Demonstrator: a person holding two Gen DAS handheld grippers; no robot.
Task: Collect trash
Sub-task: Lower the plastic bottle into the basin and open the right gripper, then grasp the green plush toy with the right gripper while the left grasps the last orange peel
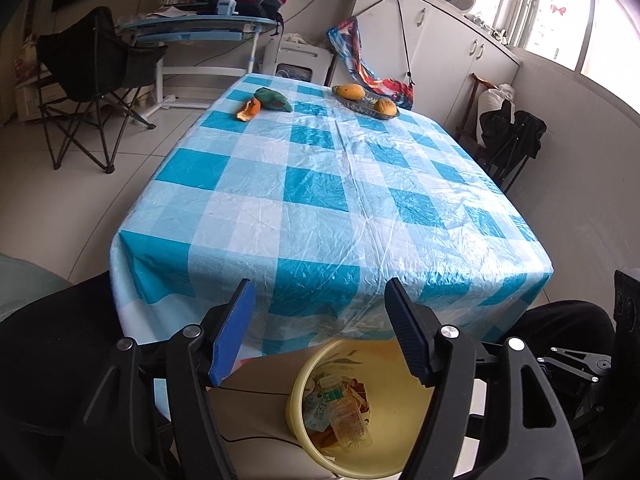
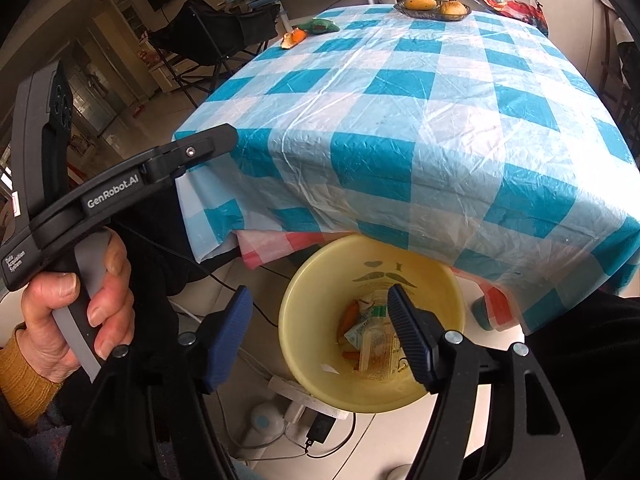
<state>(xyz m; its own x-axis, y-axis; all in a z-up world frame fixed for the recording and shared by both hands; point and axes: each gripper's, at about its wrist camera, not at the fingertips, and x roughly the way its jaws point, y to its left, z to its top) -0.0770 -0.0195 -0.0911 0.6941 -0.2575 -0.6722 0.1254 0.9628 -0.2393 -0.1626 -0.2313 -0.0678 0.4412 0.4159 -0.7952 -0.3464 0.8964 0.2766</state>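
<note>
Both pairs of jaws stand well apart with nothing between the pads. The left gripper [image 1: 320, 328] points down past the near edge of the table [image 1: 320, 184], and the right gripper [image 2: 320, 336] hangs directly over the yellow bin [image 2: 304, 376] on the floor just below that edge. In the right wrist view the person's left hand [image 2: 80, 312] is wrapped round the other tool's handle. Inside the bin lie a clear plastic bottle [image 2: 376, 352], a small carton [image 2: 356, 334] and scraps of orange peel.

What looks left to collect sits at the far end of the checked cloth: a piece of orange peel [image 1: 249, 109] touching a green object [image 1: 274, 99] whose nature I cannot tell. The dish [image 1: 362, 105] beside them holds whole fruit and should probably stay.

The next step, as I judge it, is a long reach across the table. Peel is thin and curled, so come in low with the pads either side of its raised edge, close gently, and lift before drawing back so the plastic cloth does not drag or bunch. Carry it squarely over the bin's mouth before letting go.
</note>
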